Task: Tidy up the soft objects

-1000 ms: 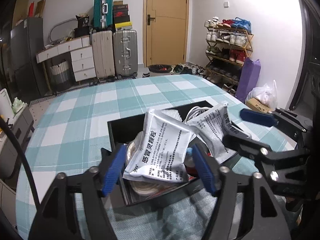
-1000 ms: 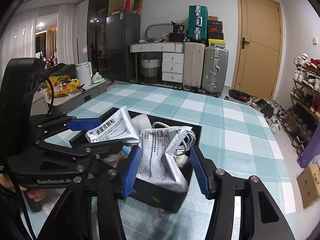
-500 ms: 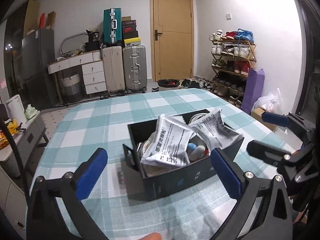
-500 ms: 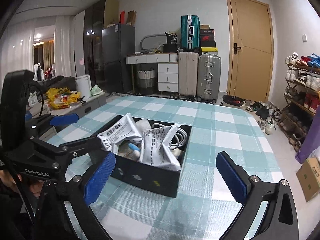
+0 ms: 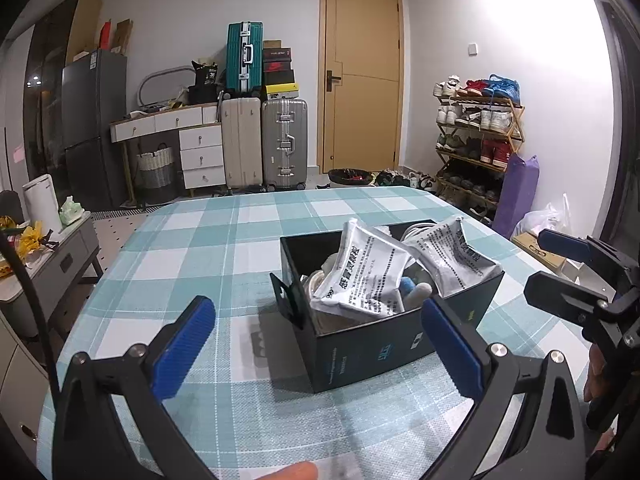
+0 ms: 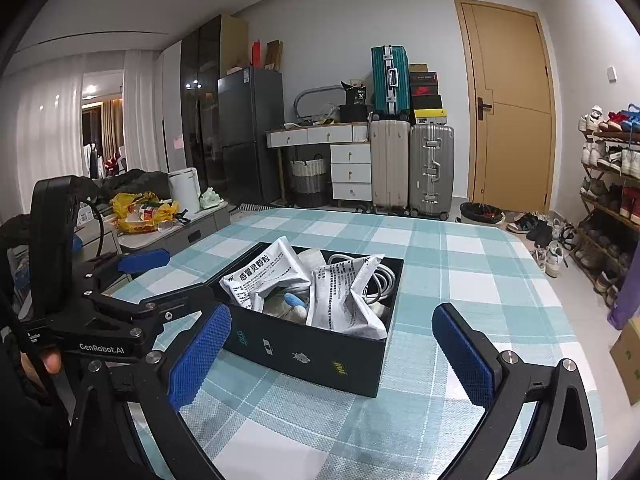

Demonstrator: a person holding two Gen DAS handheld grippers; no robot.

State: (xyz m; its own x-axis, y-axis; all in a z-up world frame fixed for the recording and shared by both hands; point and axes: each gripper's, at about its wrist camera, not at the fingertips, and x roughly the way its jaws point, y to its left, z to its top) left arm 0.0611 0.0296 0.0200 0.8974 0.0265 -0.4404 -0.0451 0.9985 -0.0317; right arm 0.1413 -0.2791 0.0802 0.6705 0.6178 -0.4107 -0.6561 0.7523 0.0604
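Note:
A black open box (image 5: 372, 350) (image 6: 308, 350) stands on the teal checked tablecloth (image 5: 224, 248). Two silver printed sachets lie in it: one on the left (image 5: 360, 276) (image 6: 264, 276), one on the right (image 5: 452, 262) (image 6: 344, 296). A white coiled cable (image 6: 384, 276) and a small blue-tipped item (image 5: 408, 284) lie under them. My left gripper (image 5: 316, 352) is open and empty, a little short of the box. My right gripper (image 6: 332, 356) is open and empty, also back from the box. Each gripper shows in the other's view.
Suitcases (image 5: 264, 140), a white drawer unit (image 5: 200, 152) and a door (image 5: 360, 80) stand at the far wall. A shoe rack (image 5: 476, 148) is on the right. A low cabinet (image 6: 168, 228) with bags is on the left of the table.
Both grippers opened wide, let go of the sachets in the box and pulled back from it. The sachets stayed in the box.

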